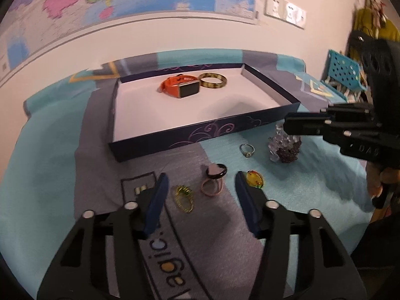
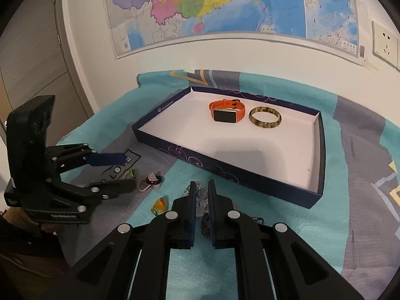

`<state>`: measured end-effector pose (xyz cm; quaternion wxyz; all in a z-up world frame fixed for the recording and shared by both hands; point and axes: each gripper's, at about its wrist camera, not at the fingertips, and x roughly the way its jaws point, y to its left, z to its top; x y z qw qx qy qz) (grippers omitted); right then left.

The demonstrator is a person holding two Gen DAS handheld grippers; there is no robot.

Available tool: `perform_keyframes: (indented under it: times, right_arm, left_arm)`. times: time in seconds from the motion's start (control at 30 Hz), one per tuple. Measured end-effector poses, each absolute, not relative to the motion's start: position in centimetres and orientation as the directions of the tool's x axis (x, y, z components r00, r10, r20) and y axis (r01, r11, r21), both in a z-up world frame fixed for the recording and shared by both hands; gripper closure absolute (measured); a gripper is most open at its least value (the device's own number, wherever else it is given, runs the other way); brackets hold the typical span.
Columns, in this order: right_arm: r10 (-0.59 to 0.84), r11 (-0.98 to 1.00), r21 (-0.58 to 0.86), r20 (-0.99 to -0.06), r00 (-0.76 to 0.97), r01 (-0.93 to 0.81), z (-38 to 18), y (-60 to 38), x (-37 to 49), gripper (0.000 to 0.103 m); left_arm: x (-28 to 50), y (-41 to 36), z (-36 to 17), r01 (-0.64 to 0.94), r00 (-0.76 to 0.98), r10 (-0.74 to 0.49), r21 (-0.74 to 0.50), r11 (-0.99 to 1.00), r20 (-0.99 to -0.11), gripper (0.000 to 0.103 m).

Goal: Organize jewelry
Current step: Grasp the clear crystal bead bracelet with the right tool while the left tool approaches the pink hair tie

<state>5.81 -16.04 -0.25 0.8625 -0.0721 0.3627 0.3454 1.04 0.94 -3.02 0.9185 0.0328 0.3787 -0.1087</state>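
Your left claw (image 1: 200, 182) stood wide open, its blue-padded fingers (image 1: 156, 205) spread low over the cloth, with nothing between them but the rings lying below. Your right claw (image 2: 201, 192) had its fingers drawn close together around the clear crystal cluster (image 2: 201, 200), which sat in the narrow gap; whether the pads actually pressed on it I could not tell.

Take the navy tray (image 2: 232, 172) as your landmark. It bore pale purple swirls on its outer wall and a small white logo line on one side, too small to read. Inside it, toward the far wall, lay the orange smartwatch (image 2: 226, 111) and, just beside it, the mottled bangle (image 2: 265, 118), not touching.

Everything else lay in front of the tray's near wall, on the teal and grey cloth (image 1: 50, 150). Nearest the tray was a thin silver ring (image 1: 247, 150), close to the crystal cluster. Further out sat a pink ring with a black band (image 1: 213, 178), a gold filigree ring (image 1: 183, 198) and a yellow-green pendant (image 1: 255, 180) next to your left claw's right finger.

Printed on the cloth you could read "LOVE" (image 2: 113, 173) by the left claw. Behind the tray hung a wall map (image 2: 225, 7), its labels illegible.
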Motion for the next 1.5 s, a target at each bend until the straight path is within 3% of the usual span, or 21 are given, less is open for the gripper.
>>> perform_keyframes:
  times: [0.07,0.27,0.47,0.73,0.93,1.13,1.4,1.5]
  right_arm:
    - [0.551,0.748,0.139,-0.674,0.491,-0.649,-0.3,-16.1,5.8,0.095]
    - [0.556,0.746,0.16,-0.683,0.473,-0.646,-0.9,-16.1,6.0,0.095]
    - [0.56,0.742,0.169,-0.688,0.461,-0.649,-1.1,-16.1,6.0,0.095]
    - [0.565,0.741,0.18,-0.687,0.456,-0.647,-1.4,-16.1,6.1,0.095]
    - [0.568,0.741,0.182,-0.684,0.458,-0.647,-1.5,-16.1,6.1,0.095]
    - [0.579,0.735,0.192,-0.677,0.454,-0.65,-1.3,-16.2,6.1,0.095]
    - [0.604,0.732,0.224,-0.65,0.461,-0.644,-0.2,-16.8,6.2,0.095]
    - [0.61,0.732,0.226,-0.639,0.469,-0.643,0.4,-17.0,6.2,0.095]
  left_arm:
    - [1.5,0.3,-3.2,0.253,0.683,-0.182,-0.006,0.968,-0.707,0.056]
    - [3.3,-0.2,-3.6,0.297,0.648,-0.193,0.011,0.955,-0.737,0.074]
    - [5.0,1.1,-4.4,0.328,0.577,-0.302,-0.122,0.937,-0.759,0.075]
    - [4.8,1.4,-4.3,0.318,0.586,-0.312,-0.141,0.937,-0.748,0.081]
    - [4.6,2.7,-2.6,0.3,0.631,-0.331,-0.173,0.938,-0.702,0.081]
    - [5.4,4.2,-3.7,0.206,0.62,-0.247,-0.149,0.967,-0.745,0.079]
    - [3.8,4.0,-2.6,0.223,0.665,-0.243,-0.123,0.967,-0.707,0.057]
    - [3.0,3.2,-2.1,0.258,0.67,-0.261,-0.112,0.96,-0.695,0.057]
